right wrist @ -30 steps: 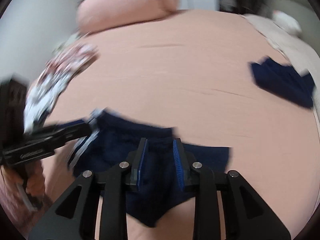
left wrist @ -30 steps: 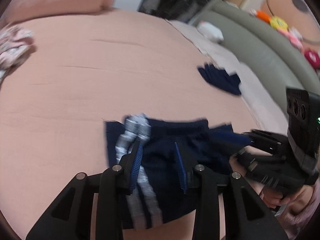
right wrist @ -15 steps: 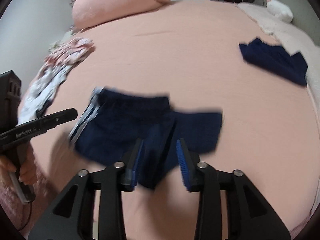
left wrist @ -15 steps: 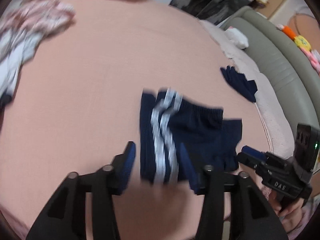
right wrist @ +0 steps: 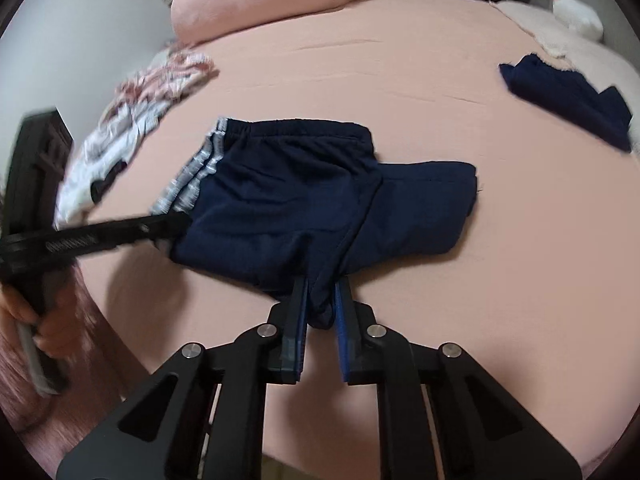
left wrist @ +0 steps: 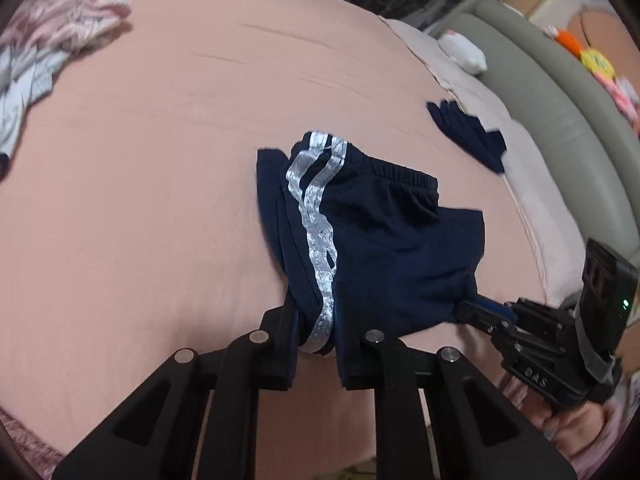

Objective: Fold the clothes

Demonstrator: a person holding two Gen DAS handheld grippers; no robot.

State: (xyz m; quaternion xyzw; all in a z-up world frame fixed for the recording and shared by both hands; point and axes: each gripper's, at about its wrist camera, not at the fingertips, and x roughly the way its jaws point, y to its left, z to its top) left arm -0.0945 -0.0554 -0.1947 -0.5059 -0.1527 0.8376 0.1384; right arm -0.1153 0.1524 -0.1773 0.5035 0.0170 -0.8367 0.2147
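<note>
Shorts: navy athletic shorts with two silver-white side stripes lie partly folded on the pink bed, close to its near edge; the elastic waistband points toward the far side and one leg sticks out to the right.
Left gripper: the left gripper is clenched on the striped hem of the shorts, with cloth bunched between its fingers; in the right wrist view it reaches in from the left to the striped corner.
Right gripper: the right gripper is grasping a pinched fold of the shorts' lower hem between its blue-padded fingers; in the left wrist view its tip meets the right lower corner of the shorts.
Hands: a hand grips the left handle; another hand grips the right handle.
Other clothes: a second navy garment lies near the bed's far right edge; a pink-and-white patterned heap lies at the left edge.
Bedding: a pink bolster pillow rests at the far edge; a grey padded bed frame runs along the right side.
</note>
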